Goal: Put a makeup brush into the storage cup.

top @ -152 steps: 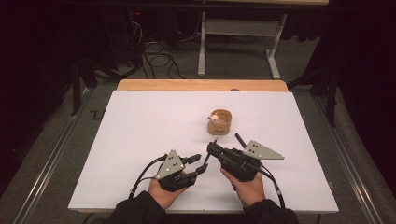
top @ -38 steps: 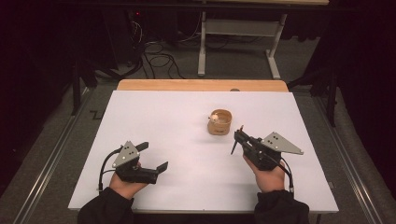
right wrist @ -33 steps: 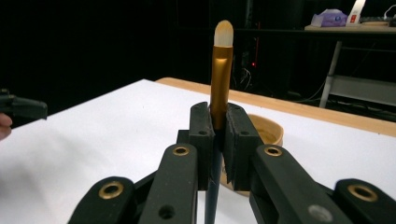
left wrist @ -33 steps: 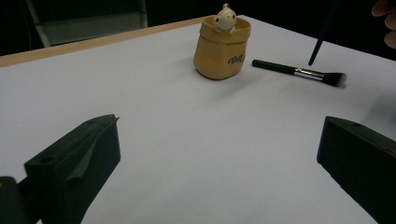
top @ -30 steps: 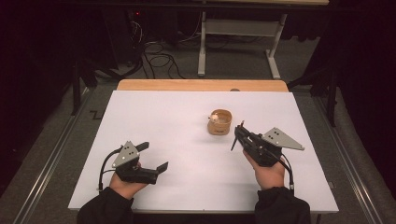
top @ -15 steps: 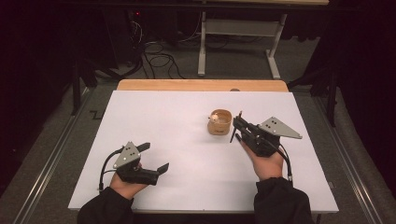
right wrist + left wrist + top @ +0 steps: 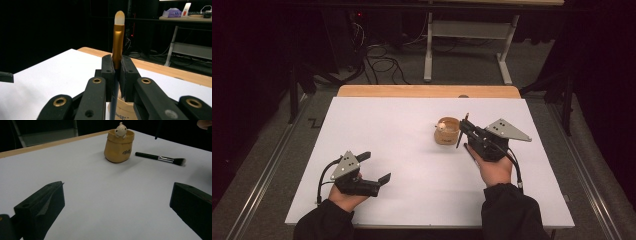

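Note:
A tan pouch-shaped cup (image 7: 446,132) with a small pale figure on its rim stands right of the table's middle; it is the yellow cup (image 7: 119,146) in the left gripper view. My right gripper (image 7: 462,132) is shut on a slim brush (image 7: 118,37) with a gold ferrule and pale tip, held upright right beside the cup (image 7: 122,108). A black makeup brush (image 7: 160,158) lies flat on the table just past the cup. My left gripper (image 7: 377,166) rests open near the front left, with nothing between its jaws (image 7: 117,192).
A white sheet (image 7: 402,150) covers the table, with a wooden edge (image 7: 427,91) along the far side. Behind the table are a metal table frame (image 7: 467,35), cables on the floor and dark surroundings.
My right gripper has carried the brush forward and left, up against the cup. The left gripper has stayed put; five seconds ago both grippers were together at the front middle.

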Demonstrator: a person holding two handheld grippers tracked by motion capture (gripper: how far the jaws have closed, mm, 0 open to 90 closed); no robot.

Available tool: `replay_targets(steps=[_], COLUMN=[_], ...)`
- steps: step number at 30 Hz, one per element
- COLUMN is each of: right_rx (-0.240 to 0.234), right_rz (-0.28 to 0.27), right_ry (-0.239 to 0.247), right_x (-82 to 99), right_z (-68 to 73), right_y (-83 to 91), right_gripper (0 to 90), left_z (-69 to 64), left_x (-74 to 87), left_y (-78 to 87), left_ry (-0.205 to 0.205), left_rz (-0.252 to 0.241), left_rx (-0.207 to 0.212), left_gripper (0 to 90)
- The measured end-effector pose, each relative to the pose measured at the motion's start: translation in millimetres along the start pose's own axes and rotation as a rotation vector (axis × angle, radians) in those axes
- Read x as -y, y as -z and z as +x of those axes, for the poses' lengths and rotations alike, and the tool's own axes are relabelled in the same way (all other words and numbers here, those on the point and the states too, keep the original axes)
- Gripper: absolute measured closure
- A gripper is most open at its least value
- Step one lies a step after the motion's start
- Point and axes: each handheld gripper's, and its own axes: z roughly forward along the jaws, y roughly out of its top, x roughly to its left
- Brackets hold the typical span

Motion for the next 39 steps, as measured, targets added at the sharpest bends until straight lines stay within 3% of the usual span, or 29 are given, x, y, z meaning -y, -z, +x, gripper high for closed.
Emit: replay_targets(steps=[13,27,39], right_rx=[0.035,0.086,0.124], right_rz=[0.006,0.011,0.029], right_ry=[0.003,-0.01,0.014], right_x=[-8.3,-13.9,-20.4], right_z=[-1.6,-12.4,-15.6], right_y=[-12.3,-38.3,-60.0], right_gripper=[84.4,84.3,84.3], left_z=[-4.4,-5.7,-5.8], left_x=[-2.1,-2.4,-2.9], left_y=[-1.7,-1.7,0.5], left_ry=[-0.012,-0.021,-0.016], left_rz=[-0.006,-0.004,-0.015], left_rx=[0.01,0.014,0.009], left_gripper=[0.4,0.4,0.4])
